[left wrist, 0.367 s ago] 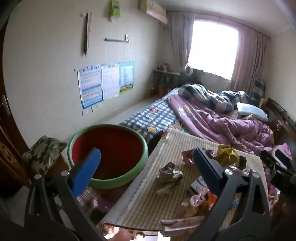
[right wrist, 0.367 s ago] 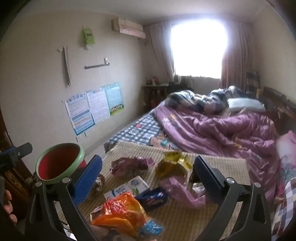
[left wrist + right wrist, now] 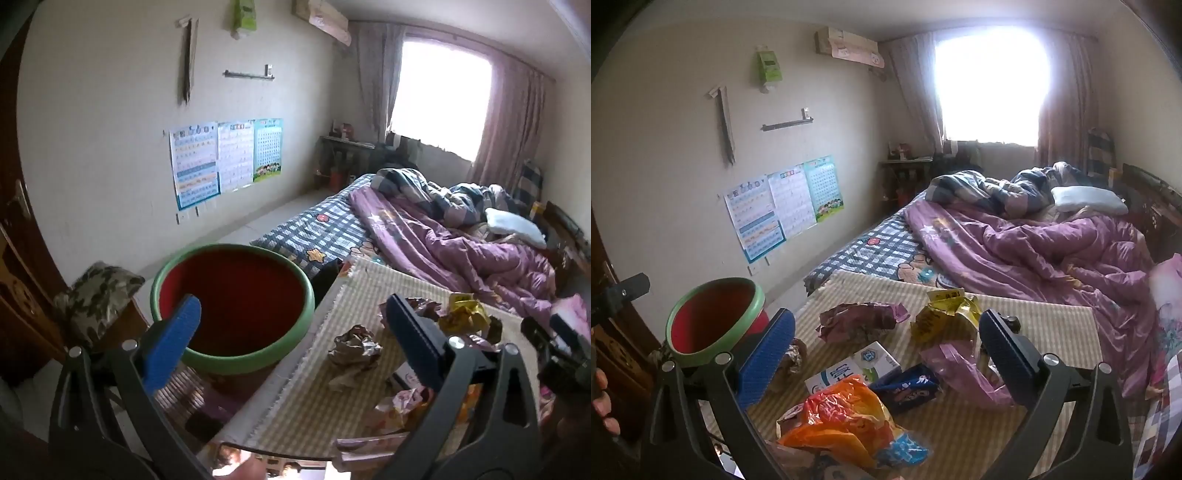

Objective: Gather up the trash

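We hold the left gripper point(image 3: 291, 339) with its jaws spread as wide as they go, nothing between the blue pads. Just past its right finger lies a crumpled grey-brown wrapper point(image 3: 354, 347) on the woven mat point(image 3: 314, 406); behind its left finger stands the red bin with a green rim point(image 3: 236, 306), beside the mat's edge.

Our right gripper point(image 3: 886, 350) is likewise fully open and empty. Nearest, below and between its fingers, sits an orange plastic bag point(image 3: 838, 417), touching a dark blue packet point(image 3: 908, 387) and a white carton point(image 3: 857, 365). A pink bag point(image 3: 960, 369) lies against the inside of the right finger. Farther out rest a purple wrapper point(image 3: 857, 321) and a yellow wrapper point(image 3: 945, 314) — both ahead of the fingertips. Well beyond the mat spreads the bed with a purple quilt point(image 3: 1034, 251).
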`<state>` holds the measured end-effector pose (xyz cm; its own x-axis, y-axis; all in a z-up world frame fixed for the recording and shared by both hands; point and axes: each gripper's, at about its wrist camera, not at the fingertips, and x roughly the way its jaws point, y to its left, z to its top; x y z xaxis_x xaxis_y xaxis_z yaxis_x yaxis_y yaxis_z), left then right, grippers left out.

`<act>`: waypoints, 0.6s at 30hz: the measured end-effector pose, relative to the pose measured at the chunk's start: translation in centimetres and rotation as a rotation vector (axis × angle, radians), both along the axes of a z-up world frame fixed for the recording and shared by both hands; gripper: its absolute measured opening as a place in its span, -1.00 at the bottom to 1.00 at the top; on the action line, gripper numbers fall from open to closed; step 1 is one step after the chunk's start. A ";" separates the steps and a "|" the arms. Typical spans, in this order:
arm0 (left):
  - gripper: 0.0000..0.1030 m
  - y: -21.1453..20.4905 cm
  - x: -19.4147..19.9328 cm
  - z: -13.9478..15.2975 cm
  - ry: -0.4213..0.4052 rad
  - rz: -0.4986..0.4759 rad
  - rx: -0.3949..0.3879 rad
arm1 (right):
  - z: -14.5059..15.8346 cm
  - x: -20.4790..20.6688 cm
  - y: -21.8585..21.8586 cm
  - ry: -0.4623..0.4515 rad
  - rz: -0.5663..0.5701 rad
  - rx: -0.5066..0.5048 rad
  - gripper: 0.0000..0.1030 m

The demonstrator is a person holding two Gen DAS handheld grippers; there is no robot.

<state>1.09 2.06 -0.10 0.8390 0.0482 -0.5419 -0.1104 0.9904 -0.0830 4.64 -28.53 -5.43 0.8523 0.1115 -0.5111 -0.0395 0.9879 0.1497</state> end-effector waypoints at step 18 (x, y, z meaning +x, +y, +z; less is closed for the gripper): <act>0.90 0.6 -0.5 -0.7 0.001 0.037 -0.006 | 0.1 -1.9 0.9 -0.001 0.014 -0.001 0.87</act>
<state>0.61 2.61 -0.78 0.8361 0.0760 -0.5434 -0.1475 0.9850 -0.0891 2.69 -27.67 -5.30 0.8514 0.1225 -0.5100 -0.0531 0.9875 0.1486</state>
